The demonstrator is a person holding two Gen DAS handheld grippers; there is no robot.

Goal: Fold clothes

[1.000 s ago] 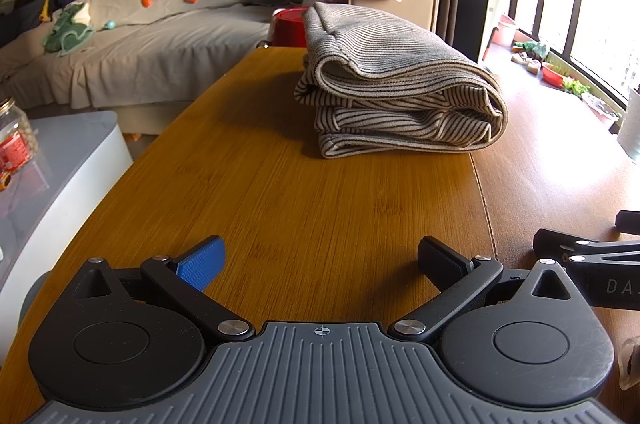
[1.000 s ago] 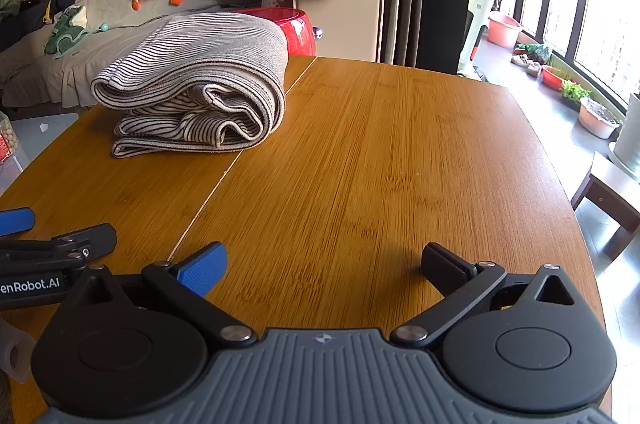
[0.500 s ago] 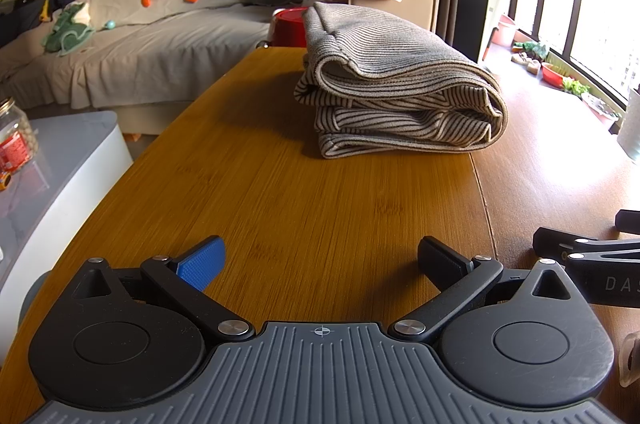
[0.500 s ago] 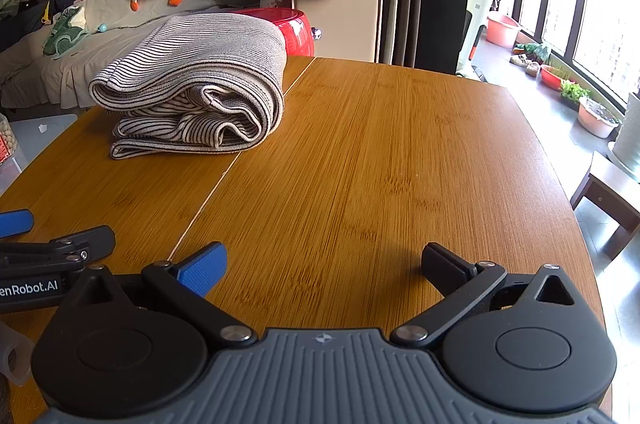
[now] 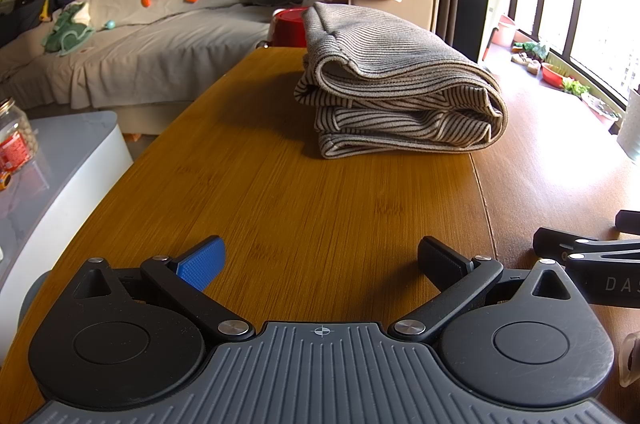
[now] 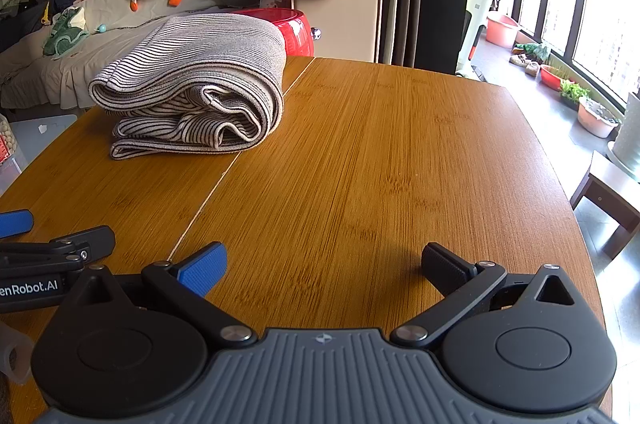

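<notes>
Readable at the far right of the left wrist view, beside the wooden table (image 5: 320, 208): white letters "DA" and part of a third letter, printed on the black body of the right gripper (image 5: 588, 256), cut off by the frame edge. Readable at the far left of the right wrist view, over the same table's near corner: "enRobot.AI" in white on the black body of the left gripper (image 6: 52, 236), its start cropped. Too blurred to read: the red label on the jar (image 5: 14, 140) left of the table.
</notes>
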